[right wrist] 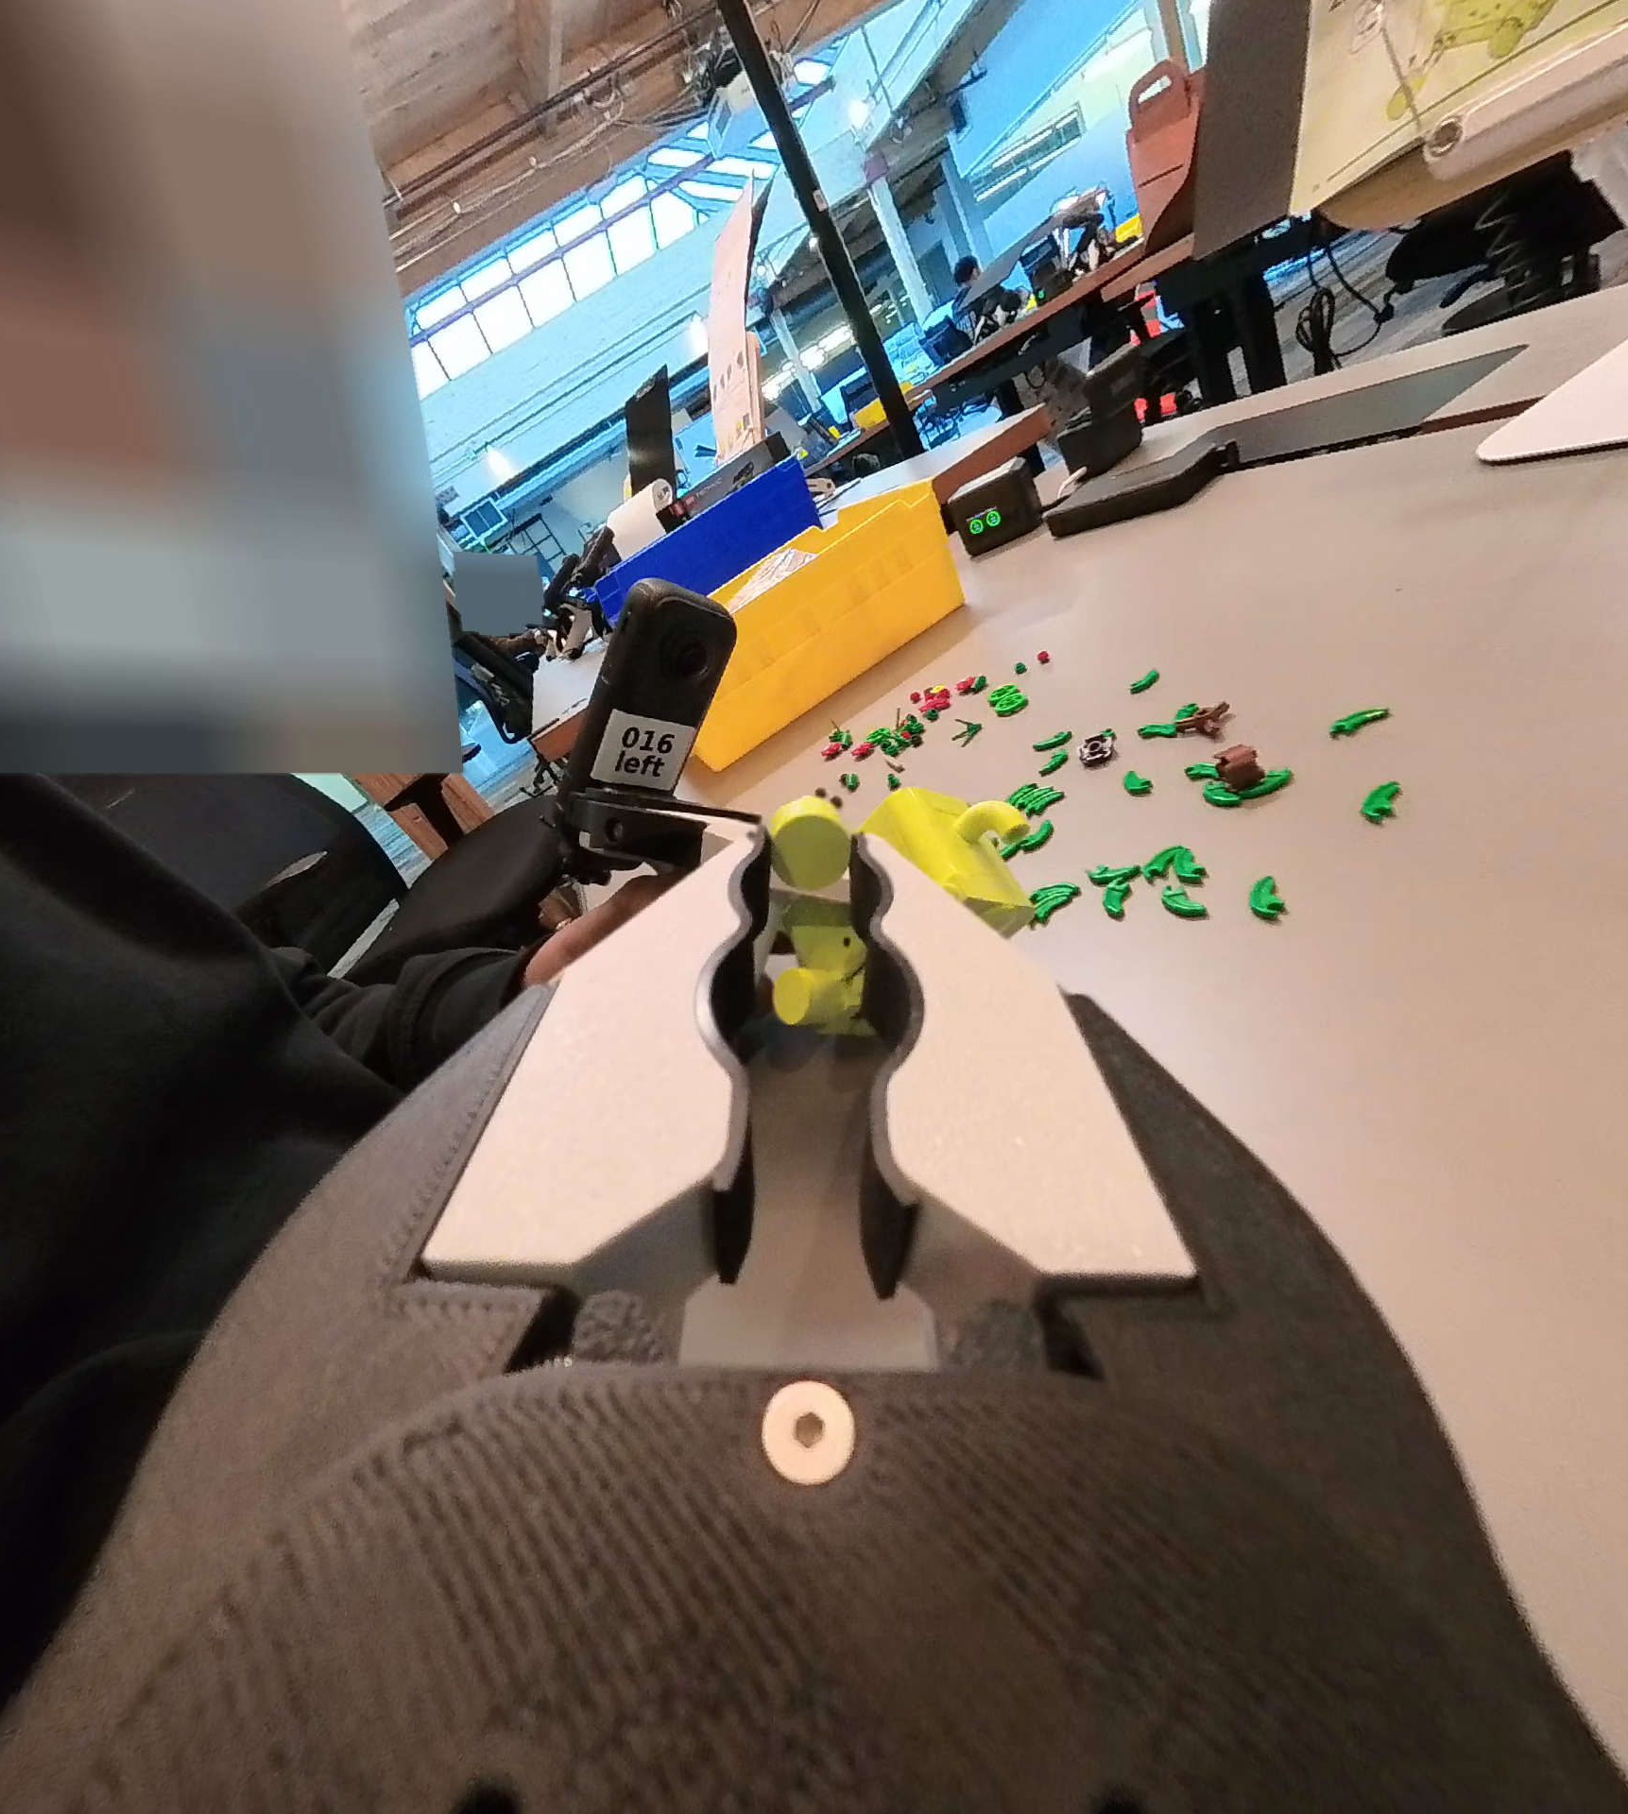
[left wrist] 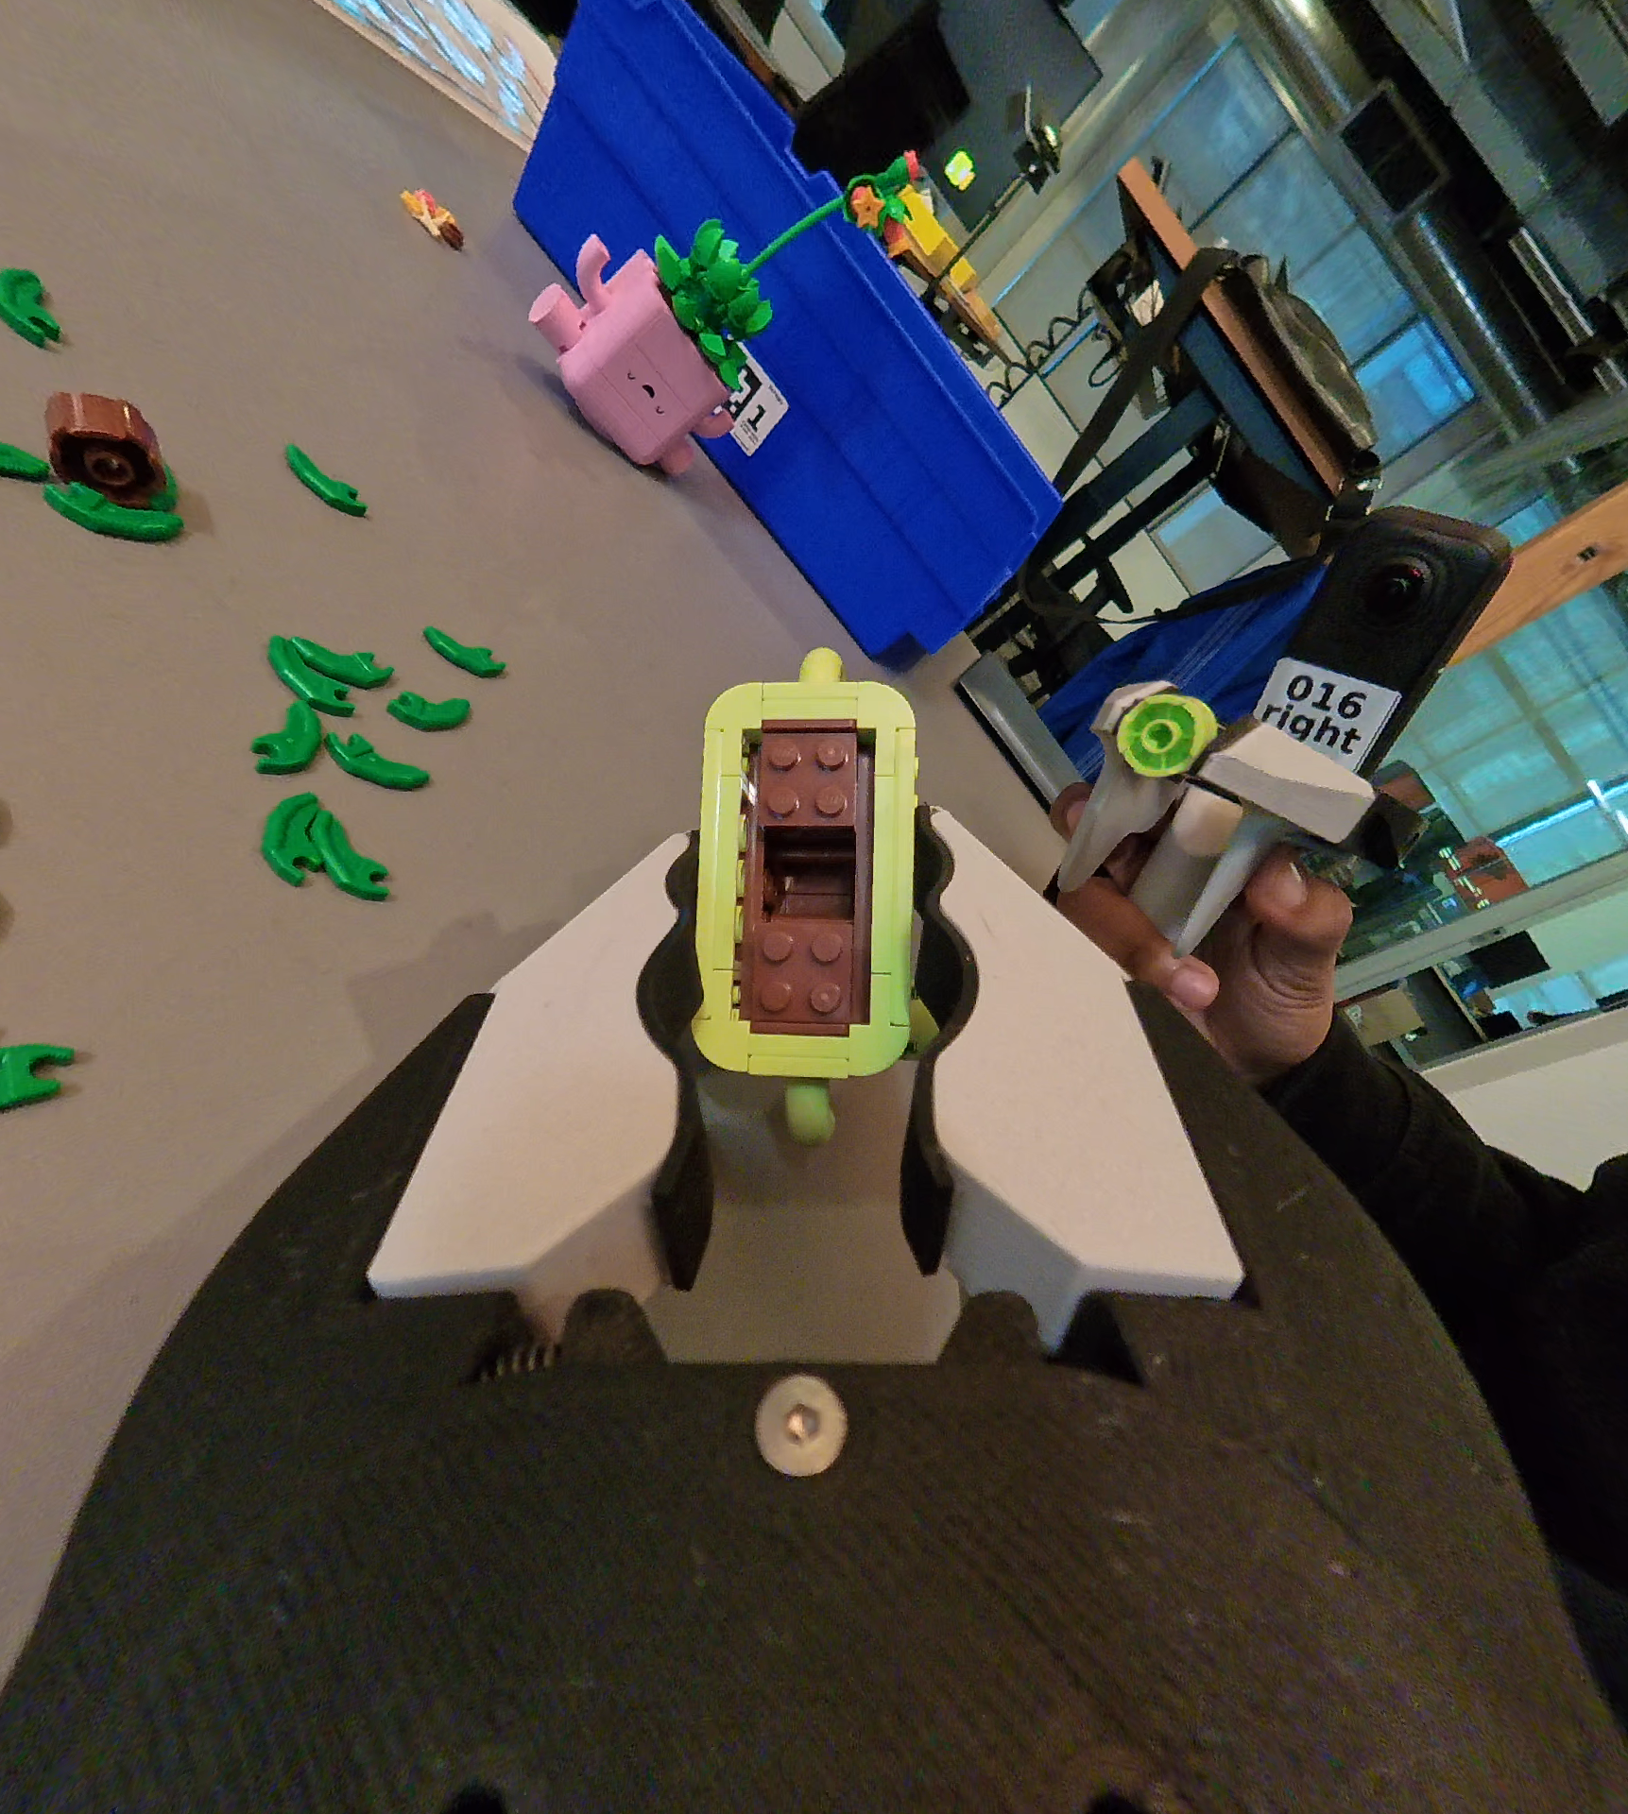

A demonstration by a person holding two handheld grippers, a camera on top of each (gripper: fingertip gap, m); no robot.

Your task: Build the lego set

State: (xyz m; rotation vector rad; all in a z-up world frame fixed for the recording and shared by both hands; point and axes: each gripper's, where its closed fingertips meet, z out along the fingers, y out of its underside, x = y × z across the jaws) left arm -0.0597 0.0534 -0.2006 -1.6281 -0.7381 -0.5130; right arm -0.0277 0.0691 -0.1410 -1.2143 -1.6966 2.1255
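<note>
Sitting between jaws: lime pot (left wrist: 805,883).

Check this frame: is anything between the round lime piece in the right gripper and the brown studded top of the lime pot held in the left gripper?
Nothing visible. The right gripper holds the round lime piece in open air beside the lime pot, which the left gripper clamps. Its brown studded top is uncovered.
</note>
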